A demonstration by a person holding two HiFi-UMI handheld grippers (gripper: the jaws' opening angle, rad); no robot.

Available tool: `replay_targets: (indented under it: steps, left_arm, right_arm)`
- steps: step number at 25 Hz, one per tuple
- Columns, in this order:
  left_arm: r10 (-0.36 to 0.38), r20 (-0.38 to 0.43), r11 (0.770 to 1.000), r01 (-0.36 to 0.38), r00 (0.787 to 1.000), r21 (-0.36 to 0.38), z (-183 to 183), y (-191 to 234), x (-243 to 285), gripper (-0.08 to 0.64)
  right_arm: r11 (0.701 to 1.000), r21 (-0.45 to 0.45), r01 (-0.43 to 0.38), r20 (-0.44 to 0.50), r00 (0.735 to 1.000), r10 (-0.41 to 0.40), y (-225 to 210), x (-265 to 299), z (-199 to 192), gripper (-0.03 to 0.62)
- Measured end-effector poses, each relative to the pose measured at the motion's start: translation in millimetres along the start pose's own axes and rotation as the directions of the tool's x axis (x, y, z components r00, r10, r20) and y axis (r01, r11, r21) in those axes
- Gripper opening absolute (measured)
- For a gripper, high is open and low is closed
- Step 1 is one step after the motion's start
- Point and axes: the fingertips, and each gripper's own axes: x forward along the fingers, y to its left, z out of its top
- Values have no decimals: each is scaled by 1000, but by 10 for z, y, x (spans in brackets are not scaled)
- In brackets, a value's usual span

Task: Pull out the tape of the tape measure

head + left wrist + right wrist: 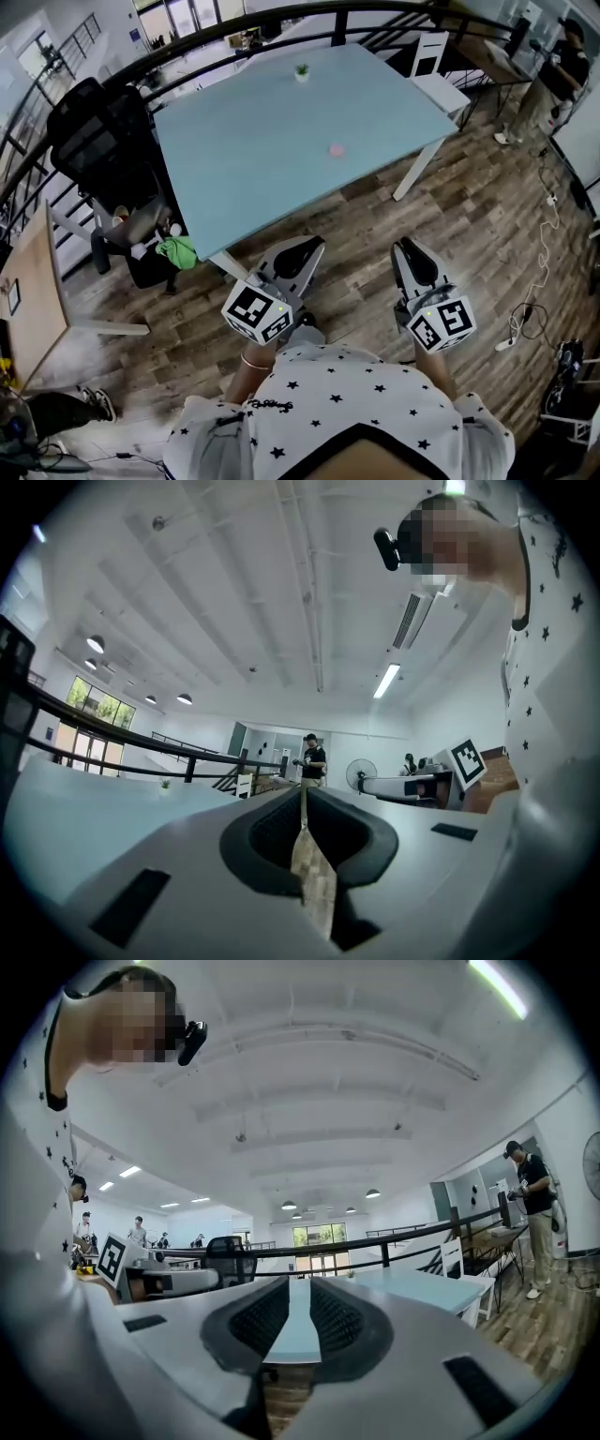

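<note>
A small pink round tape measure (pixel 336 150) lies alone near the middle of the light blue table (pixel 281 159). Both grippers hang well short of the table, over the wooden floor and close to the person's body. My left gripper (pixel 305 246) (pixel 303 794) is shut with its pads together and nothing in it. My right gripper (pixel 405 246) (pixel 291 1283) shows a narrow gap between its pads, and nothing is held; the table edge (pixel 422 1283) shows through the gap. The tape measure is not visible in either gripper view.
A small potted plant (pixel 301 71) stands at the table's far edge. A black office chair (pixel 103 131) with a green cloth (pixel 178 251) sits left of the table, a white chair (pixel 431 56) behind it. A person (pixel 562 66) stands far right; cables (pixel 534 309) lie on the floor.
</note>
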Motion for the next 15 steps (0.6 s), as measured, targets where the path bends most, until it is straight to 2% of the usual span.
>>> replay_targets:
  steps: [9, 15]
  left_arm:
    - [37, 5, 999, -37, 999, -19, 11, 700, -116, 40]
    - [16, -2, 999, -16, 1000, -47, -75, 872, 40, 40]
  right_arm:
    - [1000, 1, 22, -29, 999, -22, -1, 655, -28, 69]
    - [999, 22, 50, -47, 998, -49, -127, 789, -149, 77]
